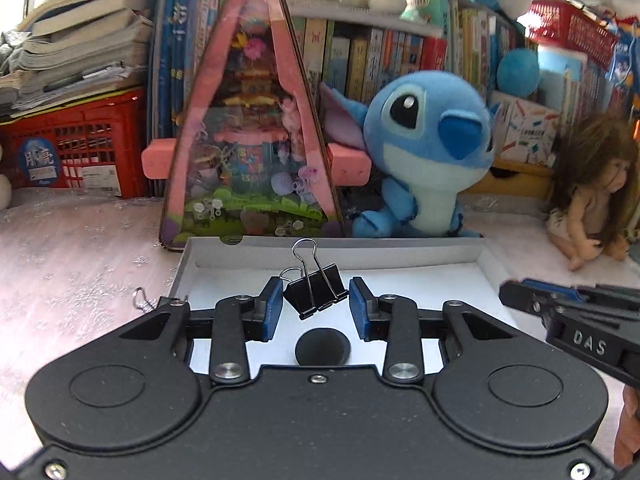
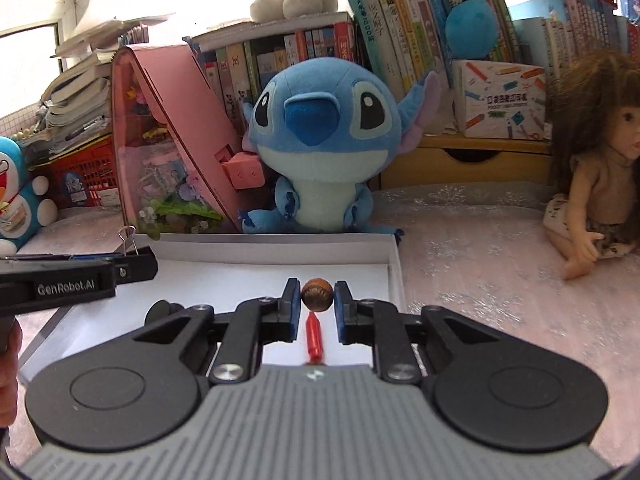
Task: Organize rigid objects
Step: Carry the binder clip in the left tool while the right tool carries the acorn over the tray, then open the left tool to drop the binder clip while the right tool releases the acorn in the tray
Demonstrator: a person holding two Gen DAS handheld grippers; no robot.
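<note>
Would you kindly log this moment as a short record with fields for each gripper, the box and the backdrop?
left gripper: shut on a black binder clip, above the box
right gripper: shut on a brown bead
white box: open, holds a red bit and a black disc
backdrop: blue plush, doll

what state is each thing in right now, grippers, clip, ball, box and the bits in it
left gripper: shut on the binder clip
binder clip: black, held above the box, wire handles up
right gripper: shut on the brown ball
brown ball: pinched between the blue pads
white box: open, no lid on
black disc: lying in the box
red piece: lying in the box
</note>
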